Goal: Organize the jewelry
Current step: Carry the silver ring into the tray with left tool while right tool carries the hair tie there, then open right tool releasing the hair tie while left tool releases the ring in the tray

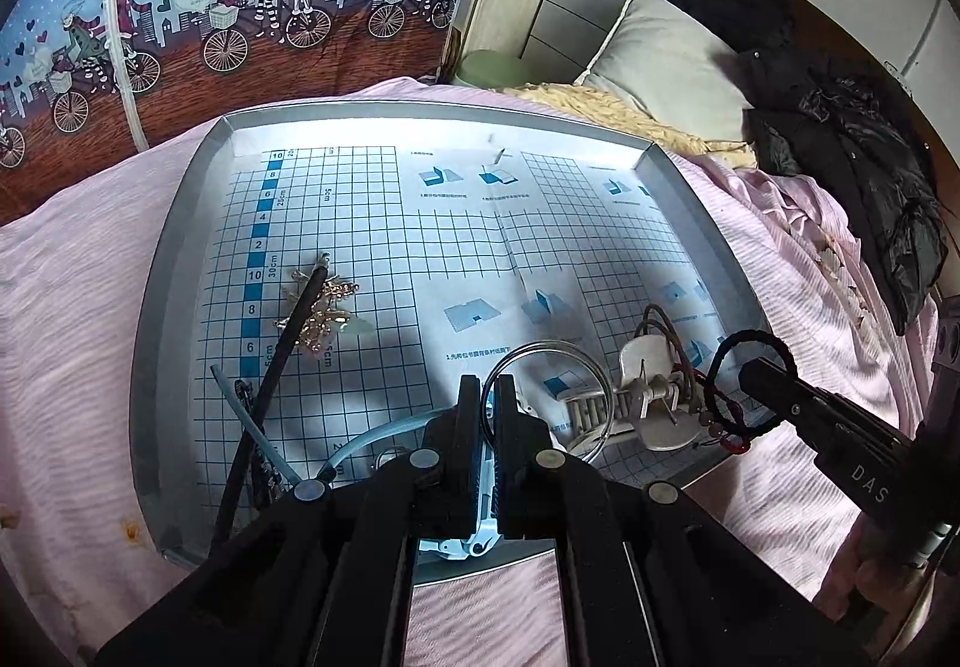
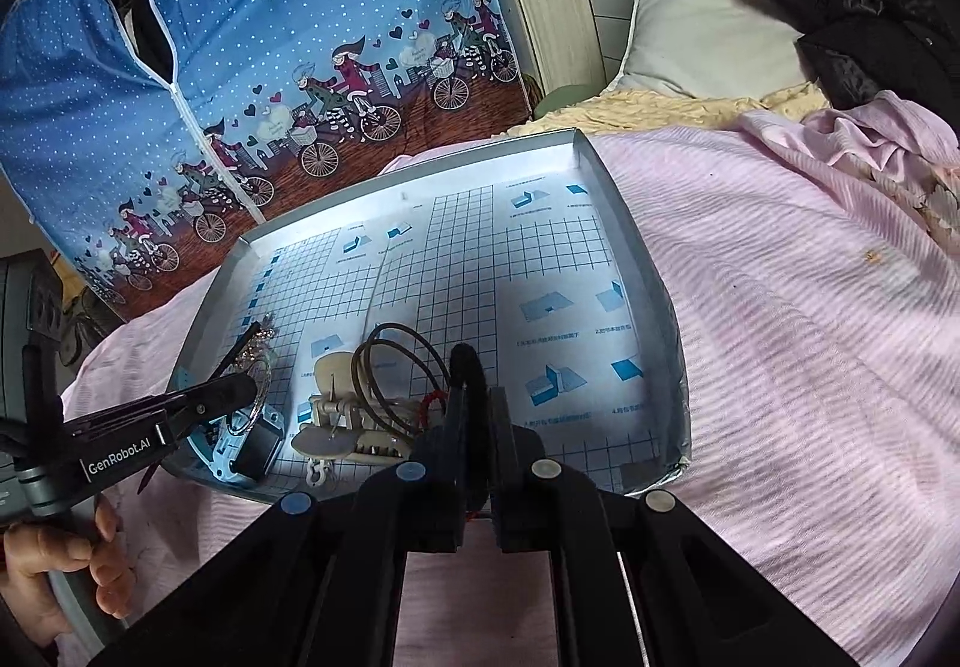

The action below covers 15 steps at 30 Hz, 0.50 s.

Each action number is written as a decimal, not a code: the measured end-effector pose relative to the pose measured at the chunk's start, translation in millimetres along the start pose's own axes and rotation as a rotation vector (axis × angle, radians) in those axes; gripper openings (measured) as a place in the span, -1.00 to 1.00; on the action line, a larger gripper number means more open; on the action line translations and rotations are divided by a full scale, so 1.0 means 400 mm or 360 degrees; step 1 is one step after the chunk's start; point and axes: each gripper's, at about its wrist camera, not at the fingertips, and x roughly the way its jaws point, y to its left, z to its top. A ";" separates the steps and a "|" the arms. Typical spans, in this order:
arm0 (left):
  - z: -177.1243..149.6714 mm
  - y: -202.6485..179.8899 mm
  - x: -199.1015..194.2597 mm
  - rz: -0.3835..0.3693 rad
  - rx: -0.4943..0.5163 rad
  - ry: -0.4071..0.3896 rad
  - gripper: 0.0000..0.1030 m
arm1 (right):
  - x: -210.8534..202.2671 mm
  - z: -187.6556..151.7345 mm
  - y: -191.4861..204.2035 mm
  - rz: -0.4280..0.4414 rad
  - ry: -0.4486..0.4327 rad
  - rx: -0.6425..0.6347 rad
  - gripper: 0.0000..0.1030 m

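Bed: pink striped sheet [image 1: 72,307] under everything; grey pillow [image 1: 660,61] and dark clothes [image 1: 840,139] at the far right.
Tray: shallow grey tray [image 1: 180,199] lined with blue grid paper, lying on the sheet, its long axis running near to far.
Left gripper [image 1: 492,397]: at the tray's near edge, jaws nearly together, pinched on the rim of a silver bangle [image 1: 543,352]; the ring stands tilted up, its plane facing the camera.
Right gripper [image 2: 474,403]: at the tray's near right, jaws close together on a black braided cord bracelet [image 1: 753,346]; the loop rises between the fingers.
Hair claw: cream hair claw [image 1: 651,397] near right in the tray, lying on its side, thin brown loops [image 1: 660,322] over it.
Black stick: thin black hair stick [image 1: 282,361] at the left, long axis near-left to far-right, tip pointing far.
Gold pieces: small gold jewelry cluster [image 1: 327,313] under the stick's far end.
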 end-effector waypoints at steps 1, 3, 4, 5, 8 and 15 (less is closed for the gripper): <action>0.000 0.001 -0.001 -0.0001 -0.0004 0.0000 -0.97 | -0.002 0.001 0.000 -0.0002 -0.0003 0.0003 -0.88; 0.001 0.001 -0.002 0.0003 -0.0018 -0.0005 -0.97 | -0.004 0.000 0.003 -0.0012 -0.0004 0.0002 -0.88; 0.001 0.003 -0.002 0.0011 -0.0027 -0.0005 -0.95 | -0.004 0.001 0.003 -0.0013 -0.0004 0.0002 -0.87; 0.003 0.004 -0.003 0.0011 -0.0039 0.0000 -0.94 | -0.005 0.002 0.003 -0.0013 -0.0004 0.0003 -0.83; 0.008 0.008 -0.006 0.0018 -0.0079 0.0014 -0.94 | -0.007 0.003 0.002 -0.0017 -0.0019 0.0010 -0.67; 0.019 0.008 -0.029 0.0041 -0.0096 -0.0014 -0.67 | -0.030 0.010 -0.006 -0.0021 -0.0076 0.0016 -0.37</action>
